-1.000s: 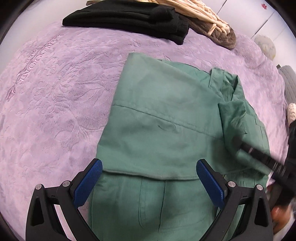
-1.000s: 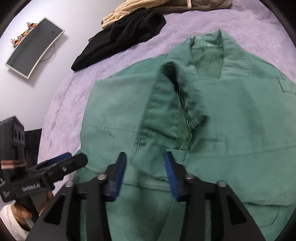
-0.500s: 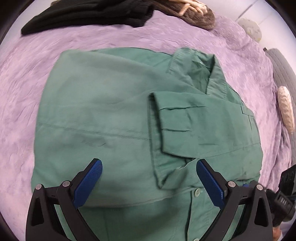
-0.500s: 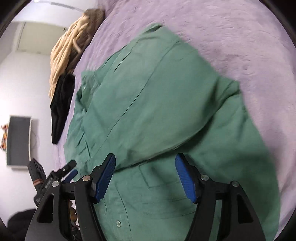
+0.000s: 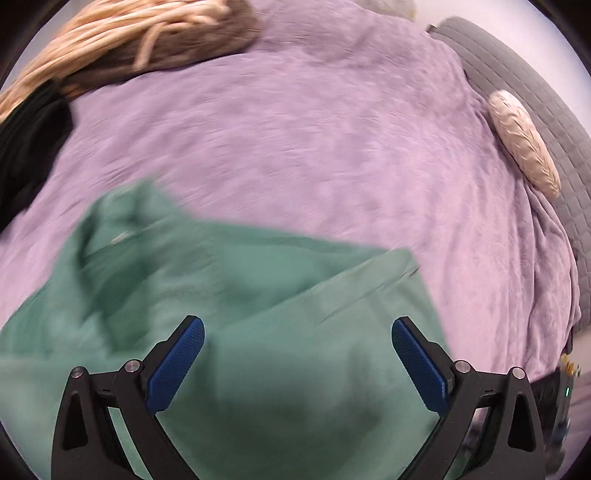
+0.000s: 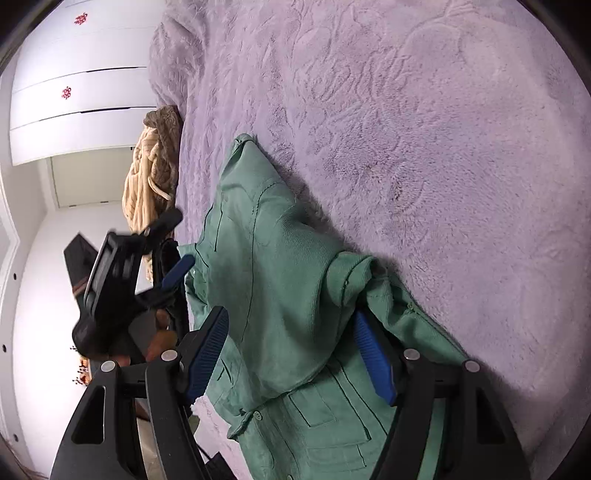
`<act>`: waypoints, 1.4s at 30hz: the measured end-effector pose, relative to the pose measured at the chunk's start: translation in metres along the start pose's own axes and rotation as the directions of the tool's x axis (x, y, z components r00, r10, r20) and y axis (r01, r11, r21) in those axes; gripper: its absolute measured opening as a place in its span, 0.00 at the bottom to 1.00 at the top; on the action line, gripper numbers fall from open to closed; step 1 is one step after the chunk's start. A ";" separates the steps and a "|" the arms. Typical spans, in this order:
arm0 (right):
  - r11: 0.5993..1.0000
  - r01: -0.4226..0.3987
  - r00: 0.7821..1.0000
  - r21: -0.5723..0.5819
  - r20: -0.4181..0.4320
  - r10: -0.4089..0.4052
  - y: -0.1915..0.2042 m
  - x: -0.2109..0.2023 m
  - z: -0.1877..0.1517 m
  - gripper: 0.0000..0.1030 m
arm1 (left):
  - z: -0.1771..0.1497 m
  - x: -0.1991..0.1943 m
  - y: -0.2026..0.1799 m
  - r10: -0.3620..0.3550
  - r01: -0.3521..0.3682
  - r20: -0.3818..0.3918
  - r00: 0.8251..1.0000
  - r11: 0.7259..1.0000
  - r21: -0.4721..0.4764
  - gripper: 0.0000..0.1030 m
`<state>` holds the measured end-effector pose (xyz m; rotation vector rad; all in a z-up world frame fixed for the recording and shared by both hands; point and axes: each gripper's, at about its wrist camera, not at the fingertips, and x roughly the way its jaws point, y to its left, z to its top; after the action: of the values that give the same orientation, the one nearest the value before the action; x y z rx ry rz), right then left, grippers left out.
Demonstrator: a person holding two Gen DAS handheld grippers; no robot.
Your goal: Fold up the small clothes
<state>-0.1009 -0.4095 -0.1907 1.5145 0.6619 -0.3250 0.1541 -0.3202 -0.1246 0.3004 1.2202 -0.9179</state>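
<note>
Opening wider at the bottom of its frame, the right gripper has a fold of the green shirt between its blue pads, which do not press on it. Low in its own blurred frame, the left gripper gapes wide above the shirt, holding nothing. Around the shirt spreads a purple blanket, with a beige knit at upper left.

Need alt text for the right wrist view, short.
A green shirt lies partly folded on a purple blanket, between the right tongs, whose jaws are opening. The left tongs show at left.
</note>
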 end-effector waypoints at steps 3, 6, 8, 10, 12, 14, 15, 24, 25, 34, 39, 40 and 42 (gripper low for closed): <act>0.999 -0.038 0.999 0.020 -0.012 0.038 -0.002 0.003 0.004 0.71 | 0.025 0.039 -0.035 -0.002 0.004 -0.043 0.999 0.999 0.045 0.99; 0.997 -0.071 0.997 0.040 -0.012 0.071 -0.005 0.003 0.009 0.69 | 0.032 0.075 -0.058 0.060 -0.050 -0.095 0.994 0.993 0.105 0.78; 0.995 -0.093 0.996 0.040 -0.008 0.094 -0.005 0.004 0.014 0.27 | 0.028 0.088 -0.066 0.102 -0.082 -0.129 0.986 0.985 0.149 0.56; 0.998 -0.060 0.998 0.029 -0.006 0.060 -0.004 0.005 0.019 0.05 | 0.027 0.084 -0.073 0.078 -0.059 -0.107 0.991 0.983 0.175 0.18; 0.997 -0.081 0.996 0.013 0.033 0.080 -0.001 -0.004 0.023 0.05 | 0.032 0.080 -0.078 0.101 -0.083 -0.089 0.991 0.978 0.190 0.12; 0.997 -0.076 0.994 -0.024 0.079 0.078 0.000 -0.019 0.025 0.04 | 0.041 0.078 -0.080 0.077 -0.063 -0.079 0.994 0.984 0.167 0.05; 0.998 -0.059 0.993 -0.036 0.100 0.062 0.000 -0.023 0.026 0.04 | 0.047 0.078 -0.083 0.054 -0.042 -0.072 0.996 0.987 0.152 0.05; 0.998 -0.035 0.998 0.060 0.058 0.031 -0.036 -0.018 0.029 0.11 | 0.040 0.086 -0.108 0.094 -0.087 -0.030 0.995 0.982 0.169 0.06; 0.998 -0.037 0.998 0.049 0.050 0.035 -0.034 -0.022 0.029 0.17 | 0.038 0.077 -0.101 0.074 -0.069 -0.029 0.997 0.986 0.154 0.06; 0.995 -0.003 1.000 -0.098 -0.020 0.001 0.000 -0.049 0.001 0.50 | -0.009 -0.028 -0.010 0.205 -0.209 0.105 0.973 0.977 0.035 0.99; 0.985 0.025 0.996 -0.170 -0.080 -0.039 0.016 -0.046 -0.032 0.50 | -0.062 -0.061 0.083 0.348 -0.342 0.053 0.936 0.935 -0.089 0.99; 0.985 0.023 0.995 -0.171 -0.096 -0.040 0.018 -0.042 -0.037 0.50 | -0.075 -0.064 0.108 0.363 -0.358 0.017 0.931 0.923 -0.139 0.99; 0.984 0.024 0.992 -0.175 -0.120 -0.045 0.021 -0.034 -0.047 0.50 | -0.095 -0.071 0.146 0.344 -0.343 -0.035 0.938 0.913 -0.222 0.98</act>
<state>-0.1249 -0.3688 -0.1501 1.3658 0.7953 -0.1950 0.1946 -0.1369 -0.1333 0.3183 1.2062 -0.4705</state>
